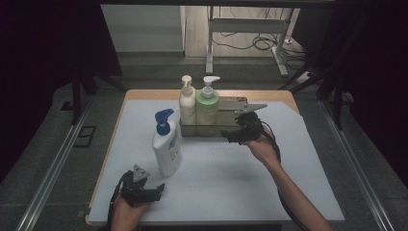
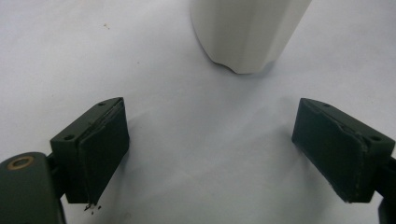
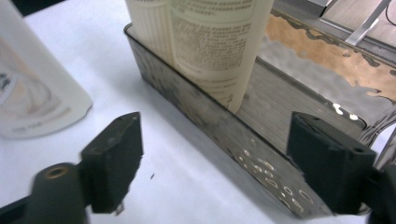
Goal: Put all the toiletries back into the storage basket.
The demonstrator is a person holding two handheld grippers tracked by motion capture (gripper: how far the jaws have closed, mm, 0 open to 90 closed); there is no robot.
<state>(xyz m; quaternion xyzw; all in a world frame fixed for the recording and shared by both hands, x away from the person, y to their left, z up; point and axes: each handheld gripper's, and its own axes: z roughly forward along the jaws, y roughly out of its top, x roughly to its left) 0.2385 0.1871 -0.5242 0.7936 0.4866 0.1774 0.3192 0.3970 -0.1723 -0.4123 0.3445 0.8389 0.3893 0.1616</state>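
A tall white pump bottle with a blue head stands upright on the white mat; its base is just ahead of my left gripper, which is open and empty near the front edge. A shiny metal tray at the back holds a cream pump bottle and a green pump bottle, both upright. My right gripper is open, its jaws set either side of the tray's front wall, with a bottle just behind. The white bottle lies to its left.
The white mat covers a wooden table. The tray's right part is unoccupied. Dark floor, a metal rail and a desk frame with cables lie beyond the table.
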